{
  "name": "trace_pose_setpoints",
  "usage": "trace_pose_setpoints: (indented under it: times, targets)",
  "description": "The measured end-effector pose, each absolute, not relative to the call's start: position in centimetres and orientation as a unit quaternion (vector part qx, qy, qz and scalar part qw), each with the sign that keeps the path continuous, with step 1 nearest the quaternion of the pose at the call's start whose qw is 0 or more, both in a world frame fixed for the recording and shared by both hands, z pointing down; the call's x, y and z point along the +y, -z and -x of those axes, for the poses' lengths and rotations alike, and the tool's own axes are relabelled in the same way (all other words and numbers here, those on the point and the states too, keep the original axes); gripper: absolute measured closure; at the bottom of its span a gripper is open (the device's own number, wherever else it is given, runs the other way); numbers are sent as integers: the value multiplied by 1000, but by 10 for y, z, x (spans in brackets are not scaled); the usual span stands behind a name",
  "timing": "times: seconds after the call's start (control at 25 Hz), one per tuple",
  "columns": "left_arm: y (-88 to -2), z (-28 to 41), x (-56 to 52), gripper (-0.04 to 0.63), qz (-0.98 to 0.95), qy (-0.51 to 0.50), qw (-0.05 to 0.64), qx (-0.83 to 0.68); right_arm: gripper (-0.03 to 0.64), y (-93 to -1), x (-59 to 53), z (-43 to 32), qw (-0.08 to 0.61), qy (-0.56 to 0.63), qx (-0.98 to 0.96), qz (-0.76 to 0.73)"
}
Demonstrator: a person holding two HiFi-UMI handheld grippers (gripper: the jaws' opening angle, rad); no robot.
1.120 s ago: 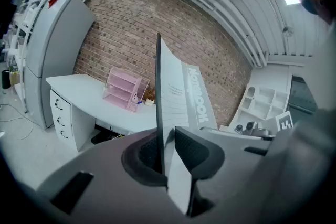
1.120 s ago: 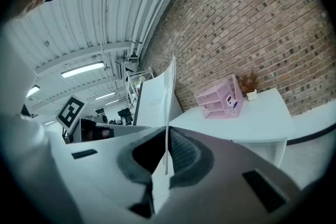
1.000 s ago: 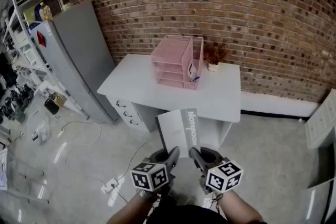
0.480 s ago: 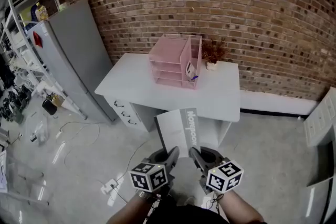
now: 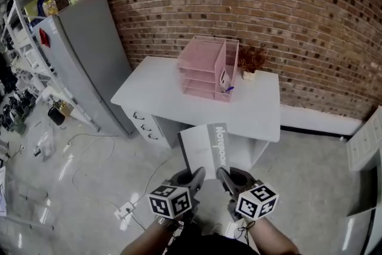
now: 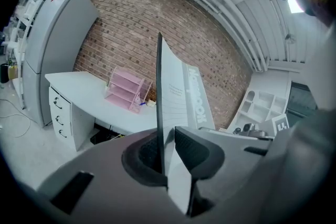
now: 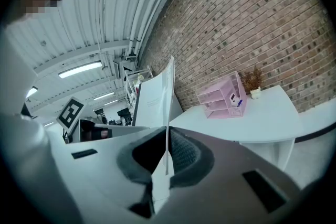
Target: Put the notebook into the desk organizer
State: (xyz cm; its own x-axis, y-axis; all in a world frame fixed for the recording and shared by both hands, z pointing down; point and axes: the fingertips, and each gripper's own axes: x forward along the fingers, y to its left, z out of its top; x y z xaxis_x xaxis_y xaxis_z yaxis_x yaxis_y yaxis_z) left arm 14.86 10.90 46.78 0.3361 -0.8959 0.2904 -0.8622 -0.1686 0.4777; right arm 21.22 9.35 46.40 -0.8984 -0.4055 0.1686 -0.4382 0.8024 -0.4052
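Observation:
A grey and white notebook (image 5: 207,148) is held flat in the air in front of the white desk (image 5: 161,101). My left gripper (image 5: 196,177) is shut on its near left corner and my right gripper (image 5: 222,177) is shut on its near right corner. In the left gripper view the notebook (image 6: 176,97) stands edge-on between the pads, and the right gripper view shows the notebook (image 7: 156,94) the same way. The pink desk organizer (image 5: 207,67) stands on the desk by the brick wall, with small items in its right compartment.
A small dried plant (image 5: 252,61) in a white pot stands right of the organizer. A grey refrigerator (image 5: 83,63) stands left of the desk, with shelving (image 5: 21,51) beyond it. Cables and a power strip (image 5: 125,211) lie on the floor. A white cabinet (image 5: 364,146) is at the right.
The view has shifted slightly, so the desk and organizer sit a little further right and lower in the picture. Both grippers keep their hold on the notebook.

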Motion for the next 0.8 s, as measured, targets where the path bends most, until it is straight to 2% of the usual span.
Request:
trace_pose_setpoints:
  times: [0.8]
  targets:
    - [-484, -7, 58, 551, -761, 47, 309, -569, 604, -476, 41, -70, 62, -225, -946, -224]
